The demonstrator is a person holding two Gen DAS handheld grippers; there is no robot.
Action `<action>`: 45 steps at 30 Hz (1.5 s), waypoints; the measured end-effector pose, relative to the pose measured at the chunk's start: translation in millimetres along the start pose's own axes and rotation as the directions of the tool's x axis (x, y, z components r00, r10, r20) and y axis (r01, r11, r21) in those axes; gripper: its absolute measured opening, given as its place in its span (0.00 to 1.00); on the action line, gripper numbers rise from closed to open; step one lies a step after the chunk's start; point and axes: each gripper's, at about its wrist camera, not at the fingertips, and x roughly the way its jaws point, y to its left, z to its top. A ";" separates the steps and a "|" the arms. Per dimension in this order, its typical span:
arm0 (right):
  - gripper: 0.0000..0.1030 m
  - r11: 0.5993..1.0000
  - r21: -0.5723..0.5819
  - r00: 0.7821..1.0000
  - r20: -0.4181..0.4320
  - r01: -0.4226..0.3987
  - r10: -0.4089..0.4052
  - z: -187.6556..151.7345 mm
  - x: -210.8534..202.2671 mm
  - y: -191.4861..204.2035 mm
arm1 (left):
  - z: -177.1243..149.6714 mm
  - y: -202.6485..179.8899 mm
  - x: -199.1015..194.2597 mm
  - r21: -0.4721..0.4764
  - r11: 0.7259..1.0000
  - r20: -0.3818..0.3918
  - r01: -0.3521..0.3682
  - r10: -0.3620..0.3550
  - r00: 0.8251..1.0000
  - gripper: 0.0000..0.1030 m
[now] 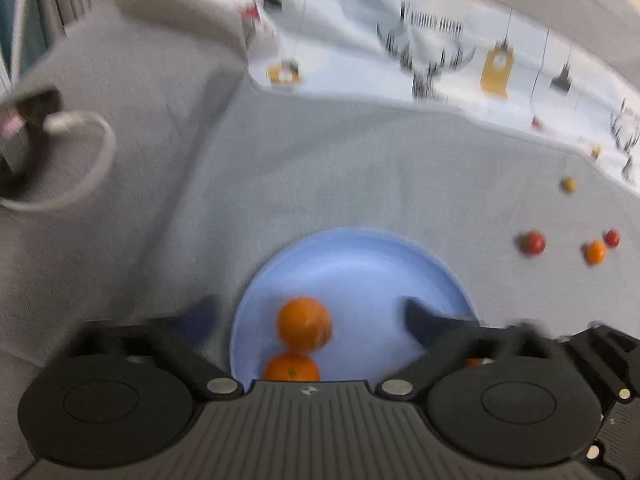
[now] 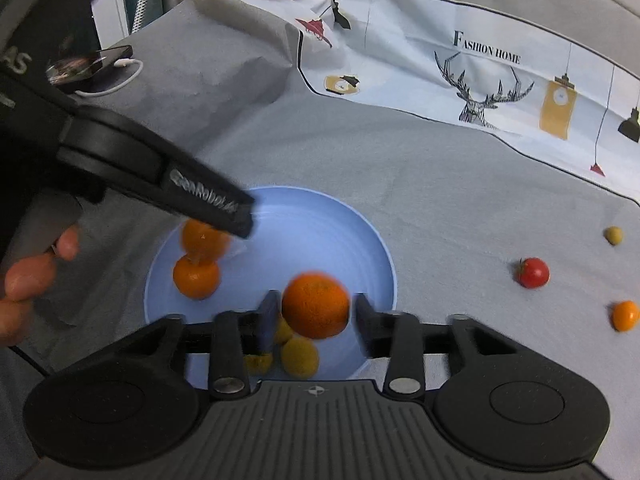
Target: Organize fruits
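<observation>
A blue plate (image 2: 320, 232) lies on the grey cloth and also shows in the left wrist view (image 1: 360, 264). My right gripper (image 2: 314, 312) is over the plate's near side with an orange (image 2: 316, 306) between its fingers; a small gap shows on the right side, and the orange is blurred. Two oranges (image 2: 196, 276) lie at the plate's left, and yellow-green fruits (image 2: 300, 356) at its near edge. My left gripper (image 1: 312, 316) is open above the two oranges (image 1: 304, 322); it shows in the right wrist view (image 2: 224, 208).
On the cloth to the right lie a red tomato (image 2: 532, 272), a small orange (image 2: 625, 315) and a small olive-yellow fruit (image 2: 613, 235). A phone (image 2: 88, 66) with a white cable lies at the far left. A printed white cloth (image 2: 480, 60) covers the back.
</observation>
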 end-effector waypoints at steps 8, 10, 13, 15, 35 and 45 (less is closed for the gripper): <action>0.92 0.999 0.039 1.000 -0.003 0.025 -0.025 -14.1 -50.3 7.1 | -33.4 11.0 -62.0 0.026 0.999 0.023 -0.025 0.024 0.999 1.00; 0.94 0.998 0.065 1.000 -0.013 0.018 -0.017 -23.5 -67.9 10.9 | -47.9 16.1 -80.4 0.000 0.999 0.013 -0.035 0.035 0.999 1.00; 0.95 0.996 0.091 1.000 -0.006 0.022 -0.022 -36.8 -95.5 19.1 | -69.7 24.4 -105.7 -0.034 0.999 0.002 -0.043 0.043 0.999 1.00; 0.97 0.995 0.098 0.999 0.017 0.031 -0.033 -44.1 -114.9 25.9 | -79.5 26.1 -120.3 -0.043 0.998 0.013 -0.051 0.052 0.999 1.00; 0.99 0.994 0.063 0.974 0.205 0.087 -0.098 -85.4 -216.6 51.1 | -128.0 3.4 -196.0 -0.043 0.999 0.084 -0.021 0.024 0.996 1.00; 0.99 0.994 0.069 0.970 0.220 0.088 -0.101 -88.5 -223.9 52.1 | -131.2 -2.9 -206.5 -0.025 0.999 0.110 -0.022 0.024 0.994 1.00</action>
